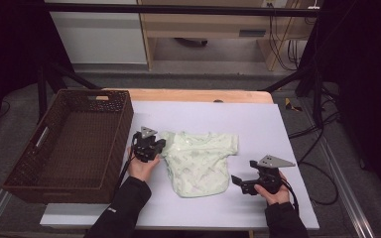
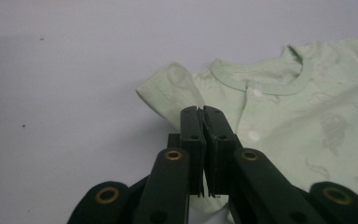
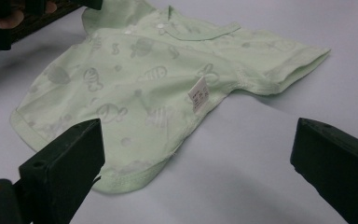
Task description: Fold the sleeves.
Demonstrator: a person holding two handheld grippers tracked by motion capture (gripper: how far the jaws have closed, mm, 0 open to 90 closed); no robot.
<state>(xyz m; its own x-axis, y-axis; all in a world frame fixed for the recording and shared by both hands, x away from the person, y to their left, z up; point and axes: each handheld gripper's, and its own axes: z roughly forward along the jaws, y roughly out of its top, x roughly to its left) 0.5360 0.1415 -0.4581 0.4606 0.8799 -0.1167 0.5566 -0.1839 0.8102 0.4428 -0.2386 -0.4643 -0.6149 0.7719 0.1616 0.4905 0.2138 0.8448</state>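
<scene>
A small pale green baby shirt point(image 1: 198, 158) with a faint print lies flat on the light sheet point(image 1: 258, 124). My left gripper point(image 1: 161, 144) is at the shirt's sleeve nearest the basket. In the left gripper view its jaws point(image 2: 203, 112) stand pressed together over that sleeve point(image 2: 168, 88), with thin fabric caught between them. My right gripper point(image 1: 238, 182) rests on the sheet beside the shirt's lower right hem. Its jaws point(image 3: 198, 135) are spread wide with nothing between them, and the shirt point(image 3: 144, 79) with its white label point(image 3: 198, 95) lies just ahead.
A dark brown woven basket point(image 1: 124, 124) with an empty inside stands at the left, close to the left hand. The sheet's front edge runs just before the forearms. A wooden table edge point(image 1: 198, 95) shows behind the sheet.
</scene>
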